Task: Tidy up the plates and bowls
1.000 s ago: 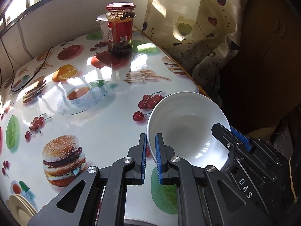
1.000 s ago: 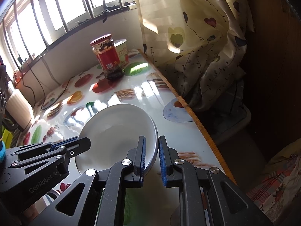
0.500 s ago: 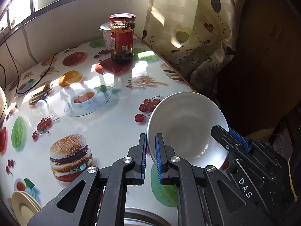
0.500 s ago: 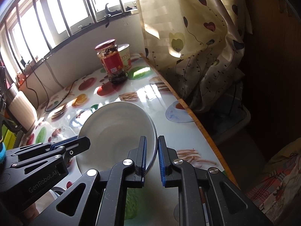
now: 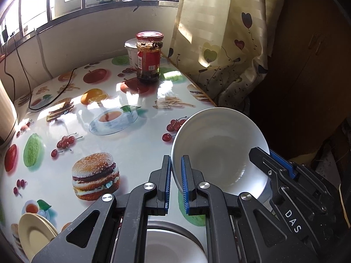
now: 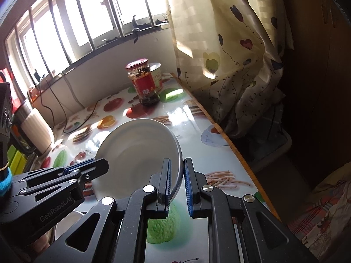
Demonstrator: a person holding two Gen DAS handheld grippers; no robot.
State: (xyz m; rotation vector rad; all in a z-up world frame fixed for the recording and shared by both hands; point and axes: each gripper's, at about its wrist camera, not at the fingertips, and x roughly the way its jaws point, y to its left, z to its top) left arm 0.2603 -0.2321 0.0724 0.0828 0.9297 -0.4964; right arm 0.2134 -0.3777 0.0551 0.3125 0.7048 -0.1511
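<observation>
Above the table's right edge, left-wrist view: your left gripper [image 5: 176, 183] is clenched on the near rim of the white bowl [image 5: 219, 151], which hangs tilted in the air, its hollow facing the camera.
- At 4 o'clock of the bowl, your right gripper [image 5: 266, 161] pinches the opposite rim.
- At 6 o'clock, under your fingers: a second white bowl [image 5: 173, 247], resting on the fruit-print table [image 5: 131, 149].
- At 8 o'clock of the frame: a stack of cream plates [image 5: 35, 236], tilted on edge.
- At 12 o'clock: a red-lidded jar [image 5: 149, 57] with a white tub [image 5: 131, 51] just behind it.

Right-wrist view: your right gripper [image 6: 176, 180] grasps the white bowl [image 6: 136, 151] by its right rim, one pad inside and one outside.
- At 9 o'clock of the bowl, your left gripper [image 6: 96, 166] clamps the far rim.
- At 12 o'clock: red-lidded jar [image 6: 143, 82] and white tub [image 6: 158, 76], both near the curtain [image 6: 223, 50].
- At 7 o'clock, partly hidden by the left gripper: the second white bowl [image 6: 68, 223].
</observation>
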